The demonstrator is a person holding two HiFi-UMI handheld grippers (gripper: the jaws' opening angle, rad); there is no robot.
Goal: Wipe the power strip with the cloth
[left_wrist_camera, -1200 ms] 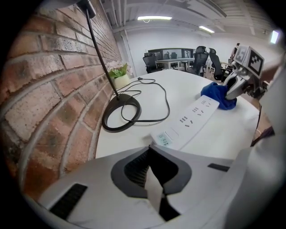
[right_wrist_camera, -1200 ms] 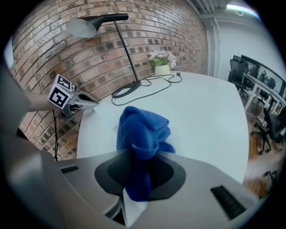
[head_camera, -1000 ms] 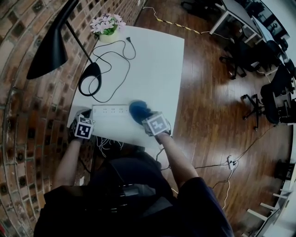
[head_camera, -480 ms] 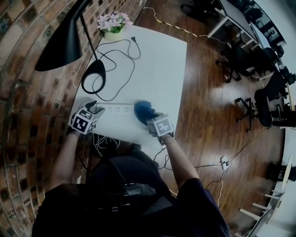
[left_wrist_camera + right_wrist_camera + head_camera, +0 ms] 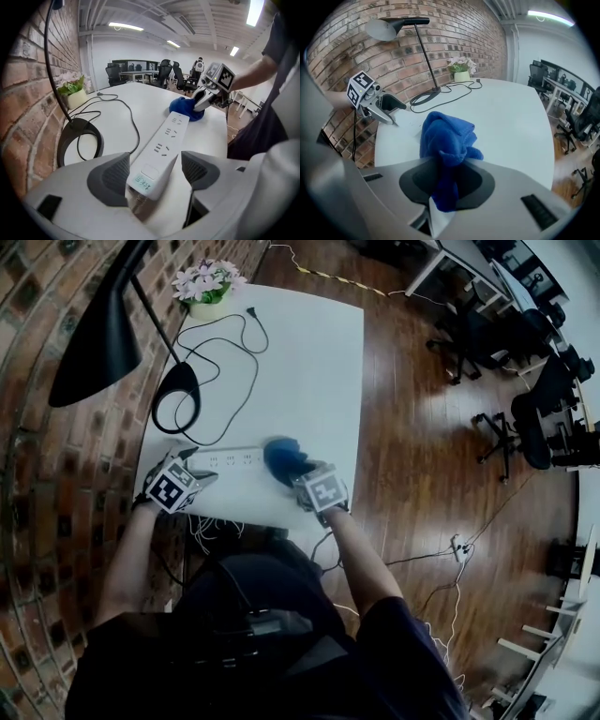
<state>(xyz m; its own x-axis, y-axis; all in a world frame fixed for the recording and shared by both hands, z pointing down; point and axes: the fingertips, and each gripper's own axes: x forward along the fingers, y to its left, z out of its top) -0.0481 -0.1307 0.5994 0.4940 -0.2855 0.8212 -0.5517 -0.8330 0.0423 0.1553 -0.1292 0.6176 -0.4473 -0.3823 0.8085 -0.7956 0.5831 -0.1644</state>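
The white power strip lies along the near side of the white table. Its near end sits between the jaws of my left gripper, which have just been opening and stand wide, the right pad clear of the strip. In the head view the left gripper is at the strip's left end. My right gripper is shut on the blue cloth. The bunched cloth rests at the strip's right end, and the left gripper view shows the cloth under the right gripper.
A black desk lamp's base and its looping cord lie beyond the strip. A flower pot stands at the far corner. A brick wall runs along the left. Office chairs stand on the wooden floor to the right.
The left gripper has turned and shifted in toward the strip's left end, and its jaws have gone from shut to wide. The right gripper and cloth have stayed put.
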